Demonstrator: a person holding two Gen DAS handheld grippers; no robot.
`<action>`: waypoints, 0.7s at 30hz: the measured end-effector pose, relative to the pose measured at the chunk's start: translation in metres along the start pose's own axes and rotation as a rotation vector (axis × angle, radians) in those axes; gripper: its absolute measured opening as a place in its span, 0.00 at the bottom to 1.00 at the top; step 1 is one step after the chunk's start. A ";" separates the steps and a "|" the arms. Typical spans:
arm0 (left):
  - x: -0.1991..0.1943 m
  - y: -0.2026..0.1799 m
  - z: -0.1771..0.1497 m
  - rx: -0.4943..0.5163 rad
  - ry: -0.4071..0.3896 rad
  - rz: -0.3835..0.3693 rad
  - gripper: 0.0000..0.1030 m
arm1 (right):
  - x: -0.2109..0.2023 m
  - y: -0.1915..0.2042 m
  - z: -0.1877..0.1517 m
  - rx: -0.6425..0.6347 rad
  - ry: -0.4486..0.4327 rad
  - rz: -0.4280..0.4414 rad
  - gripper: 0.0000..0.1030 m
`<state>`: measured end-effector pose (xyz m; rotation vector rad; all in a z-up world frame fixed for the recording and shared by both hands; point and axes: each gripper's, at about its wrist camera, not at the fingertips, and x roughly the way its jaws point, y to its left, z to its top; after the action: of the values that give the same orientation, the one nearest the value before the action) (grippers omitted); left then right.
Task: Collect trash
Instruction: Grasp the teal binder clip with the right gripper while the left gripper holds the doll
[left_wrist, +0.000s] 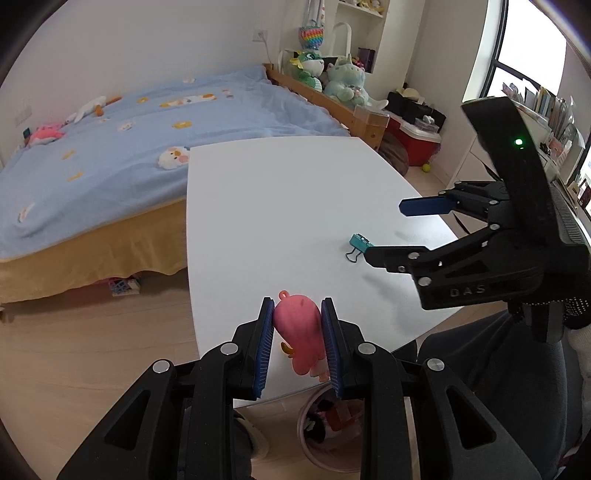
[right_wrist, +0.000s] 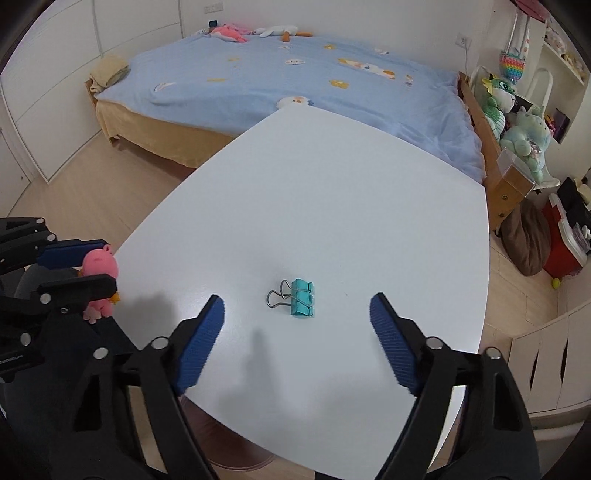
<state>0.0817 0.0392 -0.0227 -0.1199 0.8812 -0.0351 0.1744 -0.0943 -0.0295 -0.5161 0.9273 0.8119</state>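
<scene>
White table (right_wrist: 332, 184) — teal binder clip (right_wrist: 303, 297) on it.

From my remote seat I counted two claws: the left claw (left_wrist: 297, 334) and the right claw (right_wrist: 297, 345). There was one pink toy figure (left_wrist: 300, 338) and one teal binder clip (right_wrist: 302, 297). One white bench (right_wrist: 332, 206) carried the clip. I saw one bin (left_wrist: 325, 424) on the floor, one bed (right_wrist: 295, 74), and two large green plush toys (left_wrist: 334, 75) beside it.

Pink figurine toy (left_wrist: 300, 329) clamped upright-ish between blue fingers (left_wrist: 264, 350), teal binder clip (right_wrist: 302, 297) lying flat mid-worktop (right_wrist: 332, 192), handles splayed left
</scene>
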 end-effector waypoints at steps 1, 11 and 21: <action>0.000 0.001 0.000 -0.002 0.000 -0.002 0.25 | 0.003 0.000 0.001 -0.002 0.003 0.005 0.65; 0.003 0.004 -0.001 -0.015 0.002 -0.017 0.25 | 0.014 0.005 0.000 -0.015 0.023 0.011 0.11; 0.003 0.002 -0.001 -0.006 -0.001 -0.025 0.25 | -0.002 -0.004 -0.005 0.027 -0.020 0.004 0.01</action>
<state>0.0825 0.0408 -0.0259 -0.1364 0.8790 -0.0556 0.1742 -0.1009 -0.0308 -0.4819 0.9203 0.8056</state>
